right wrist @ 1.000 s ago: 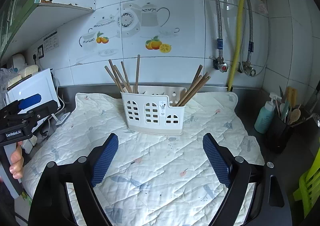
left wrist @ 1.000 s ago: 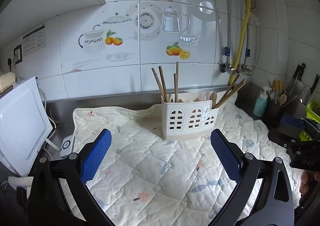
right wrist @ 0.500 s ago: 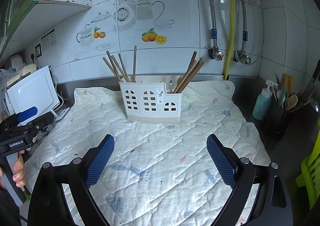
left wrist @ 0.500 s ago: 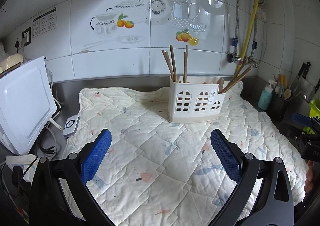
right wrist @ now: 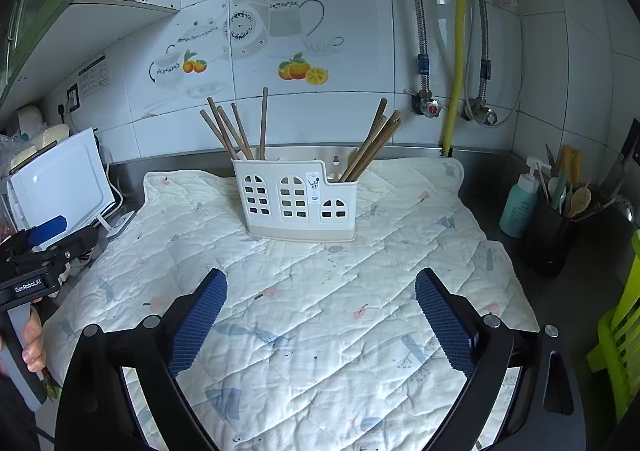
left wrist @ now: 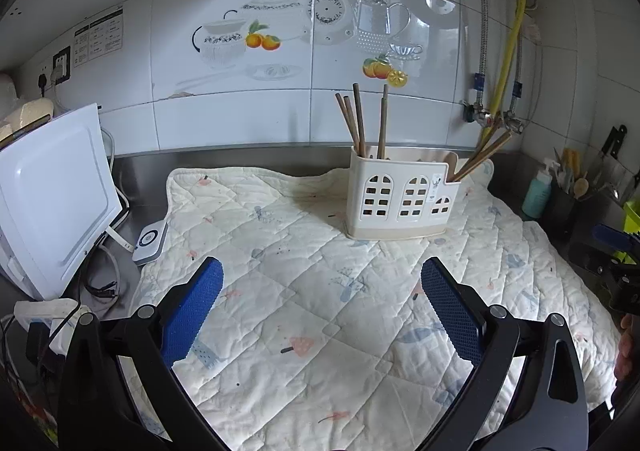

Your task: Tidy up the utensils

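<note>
A white plastic utensil holder (left wrist: 400,203) (right wrist: 296,203) with arched cut-outs stands upright on the quilted mat (left wrist: 304,291) (right wrist: 320,331) near the back wall. Several wooden chopsticks (left wrist: 358,119) (right wrist: 232,131) lean in its tall left compartment. Another bunch of chopsticks (left wrist: 480,155) (right wrist: 372,143) slants out of its low right compartment. My left gripper (left wrist: 320,271) hovers over the mat well in front of the holder, open and empty. My right gripper (right wrist: 320,279) is likewise open over the mat, nothing between its blue pads (right wrist: 200,323).
A white appliance (left wrist: 52,195) with cables and a small white device (left wrist: 150,241) occupies the counter's left side. On the right stand a teal bottle (right wrist: 520,203), a black utensil cup (right wrist: 556,227) and a green rack (right wrist: 620,339). Pipes run down the tiled wall.
The left gripper has sunk a little and its view has swung, so the holder now sits further right. The right view has barely shifted. Both grippers remain open and empty.
</note>
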`<state>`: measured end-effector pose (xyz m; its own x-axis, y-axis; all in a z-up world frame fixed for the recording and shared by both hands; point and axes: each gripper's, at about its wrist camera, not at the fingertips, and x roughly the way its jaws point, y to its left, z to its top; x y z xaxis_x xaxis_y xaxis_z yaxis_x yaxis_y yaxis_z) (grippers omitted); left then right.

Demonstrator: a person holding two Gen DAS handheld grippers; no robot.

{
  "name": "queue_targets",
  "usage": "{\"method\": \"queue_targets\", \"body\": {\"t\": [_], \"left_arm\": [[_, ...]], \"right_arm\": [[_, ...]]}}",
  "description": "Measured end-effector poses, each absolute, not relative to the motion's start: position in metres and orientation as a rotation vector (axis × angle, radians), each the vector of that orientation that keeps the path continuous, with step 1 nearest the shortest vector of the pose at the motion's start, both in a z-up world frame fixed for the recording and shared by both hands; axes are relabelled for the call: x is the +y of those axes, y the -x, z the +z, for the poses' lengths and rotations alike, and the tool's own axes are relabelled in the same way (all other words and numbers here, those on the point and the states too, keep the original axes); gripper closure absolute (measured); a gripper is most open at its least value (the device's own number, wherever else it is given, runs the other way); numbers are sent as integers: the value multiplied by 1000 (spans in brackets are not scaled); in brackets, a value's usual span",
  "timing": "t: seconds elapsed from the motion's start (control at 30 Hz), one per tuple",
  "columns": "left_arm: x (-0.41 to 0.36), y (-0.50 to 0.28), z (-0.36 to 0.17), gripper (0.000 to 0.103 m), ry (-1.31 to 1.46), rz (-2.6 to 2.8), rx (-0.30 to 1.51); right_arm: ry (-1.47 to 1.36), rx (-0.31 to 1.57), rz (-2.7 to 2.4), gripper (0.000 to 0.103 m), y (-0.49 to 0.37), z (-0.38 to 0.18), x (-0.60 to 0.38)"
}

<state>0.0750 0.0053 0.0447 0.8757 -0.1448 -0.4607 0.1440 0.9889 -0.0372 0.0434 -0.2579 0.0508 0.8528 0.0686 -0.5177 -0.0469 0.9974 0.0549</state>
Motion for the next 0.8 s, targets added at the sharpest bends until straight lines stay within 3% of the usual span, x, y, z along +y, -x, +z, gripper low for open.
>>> {"method": "queue_targets", "body": {"t": [0.8], "left_arm": [[8, -80, 40, 5, -2, -126, 503]], "right_arm": [[-31, 563, 75, 10, -50, 45, -252]]}}
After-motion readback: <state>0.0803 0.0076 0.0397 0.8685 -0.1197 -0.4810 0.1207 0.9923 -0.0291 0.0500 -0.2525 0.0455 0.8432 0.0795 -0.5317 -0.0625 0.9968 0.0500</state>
